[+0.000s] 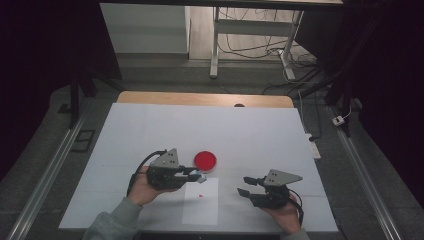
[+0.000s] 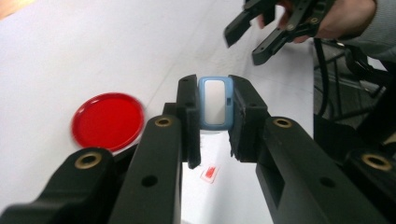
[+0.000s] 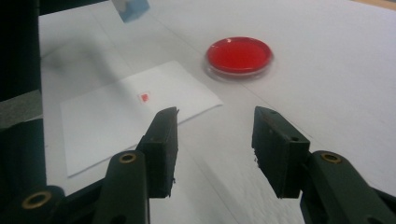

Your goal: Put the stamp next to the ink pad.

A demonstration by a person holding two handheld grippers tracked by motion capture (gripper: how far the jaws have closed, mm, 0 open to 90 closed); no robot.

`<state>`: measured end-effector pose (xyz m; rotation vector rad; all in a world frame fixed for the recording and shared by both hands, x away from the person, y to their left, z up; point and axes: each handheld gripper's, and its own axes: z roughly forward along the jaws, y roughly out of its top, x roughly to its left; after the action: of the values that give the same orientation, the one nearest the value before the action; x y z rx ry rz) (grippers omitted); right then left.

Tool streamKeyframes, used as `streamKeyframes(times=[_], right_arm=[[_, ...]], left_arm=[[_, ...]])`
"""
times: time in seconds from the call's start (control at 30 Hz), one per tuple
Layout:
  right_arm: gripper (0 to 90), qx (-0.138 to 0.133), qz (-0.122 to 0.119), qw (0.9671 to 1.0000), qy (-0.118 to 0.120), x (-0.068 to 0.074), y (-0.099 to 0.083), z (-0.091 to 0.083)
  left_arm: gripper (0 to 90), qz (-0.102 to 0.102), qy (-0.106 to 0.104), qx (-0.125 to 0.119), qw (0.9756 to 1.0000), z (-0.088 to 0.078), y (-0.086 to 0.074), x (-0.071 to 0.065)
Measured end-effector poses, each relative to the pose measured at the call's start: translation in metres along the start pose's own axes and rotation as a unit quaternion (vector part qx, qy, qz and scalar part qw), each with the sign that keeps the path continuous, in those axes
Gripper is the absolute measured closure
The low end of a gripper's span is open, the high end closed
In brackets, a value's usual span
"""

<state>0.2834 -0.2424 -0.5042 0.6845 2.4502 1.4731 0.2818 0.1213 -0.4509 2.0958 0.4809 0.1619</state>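
White table cover (image 1: pixel 150 130) under dim light, cables on the floor behind, so it's a pretty bare setup. Left gripper (image 2: pixel 215 116) is clamped on a small blue block (image 2: pixel 215 101) with a white face, held just above the sheet of paper (image 1: pixel 201 202) and near the red dish (image 1: pixel 205 160). Right gripper (image 3: pixel 215 144) has its jaws apart with nothing in them, hovering over the table beside the paper. My worry: the block is pinched only at the jaw tips, so a quick swing could twist it out, and a low pass could clip the dish and shove it
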Motion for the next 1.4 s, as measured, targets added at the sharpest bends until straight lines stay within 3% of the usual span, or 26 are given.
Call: streamKeyframes(times=[0.17,0.37,0.53,0.73,1.0,1.17,1.4], right_arm=[[50.7,0.001,0.008,0.9998,-0.017,-0.006,-0.005,-0.009],[50.2,0.003,0.015,0.9994,-0.03,-0.011,-0.009,-0.017],[49.9,-0.003,0.025,0.9991,-0.034,-0.018,-0.013,-0.02],[48.9,0.001,0.023,0.9988,-0.042,-0.022,-0.015,-0.024],[47.8,0.002,0.024,0.9987,-0.044,-0.021,-0.014,-0.023],[47.1,-0.001,0.023,0.9987,-0.046,-0.019,-0.013,-0.022],[46.4,-0.002,0.026,0.9982,-0.054,-0.021,-0.015,-0.024]], left_arm=[[75.7,-0.027,0.026,0.001,0.9993,-0.009,-0.007,0.006],[75.7,-0.057,0.067,0.002,0.9961,-0.019,-0.015,0.017],[75.7,-0.091,0.102,0.022,0.9904,-0.023,-0.023,0.032],[75.7,-0.108,0.141,0.057,0.9825,-0.012,-0.031,0.045],[75.6,-0.11,0.136,0.081,0.9812,0.011,-0.027,0.053],[75.6,-0.108,0.139,0.103,0.9789,0.029,-0.025,0.06],[75.5,-0.11,0.146,0.12,0.9759,0.038,-0.028,0.065]])
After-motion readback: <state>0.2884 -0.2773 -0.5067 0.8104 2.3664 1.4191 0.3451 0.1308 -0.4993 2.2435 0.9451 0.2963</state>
